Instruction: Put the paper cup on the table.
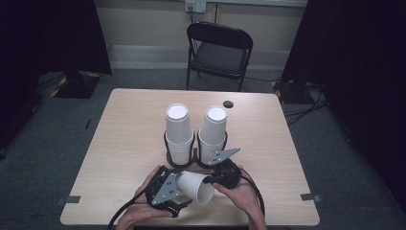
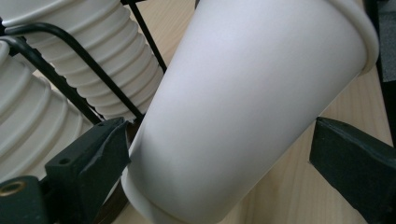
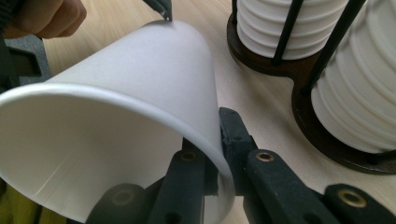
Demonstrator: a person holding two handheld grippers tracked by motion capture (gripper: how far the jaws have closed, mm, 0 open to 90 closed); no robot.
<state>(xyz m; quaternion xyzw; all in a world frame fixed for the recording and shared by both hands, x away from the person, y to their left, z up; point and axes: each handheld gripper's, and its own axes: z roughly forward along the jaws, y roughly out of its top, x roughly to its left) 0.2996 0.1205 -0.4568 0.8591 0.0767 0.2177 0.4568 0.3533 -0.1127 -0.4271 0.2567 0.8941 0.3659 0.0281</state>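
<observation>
**Loose cup changes grippers at the front of the table**

Pale wood-grain tabletop (image 1: 124,143) fills the near ground, and closest to the person a single white paper cup (image 1: 197,187) lies tilted on its side in the air between the two tools, just in front of the cup rack. The right gripper (image 1: 214,180) has its jaws pinched together on the cup's rim wall, one pad inside the mouth and one outside, as the right gripper view (image 3: 219,154) shows plainly. The left gripper (image 1: 178,191) stands with its jaws spread wide around the cup's narrow bottom end; in the left gripper view (image 2: 219,154) a gap shows beside the far jaw, so the pads do not press on the cup (image 2: 252,107).

To my eye this is a hand-over, and the right tool now carries the cup alone. Doing it well means drawing the left tool straight back off the base without brushing it, and keeping the rim pinch gentle enough not to crease the paper.

Just beyond stands a dark two-ring wire holder (image 1: 168,155) with two stacks of white cups (image 1: 178,129), upside down. Farther off, a small dark disc (image 1: 228,104) lies on the table, then a black folding chair (image 1: 218,52) by the wall.

No brand, label or writing can be read anywhere.
</observation>
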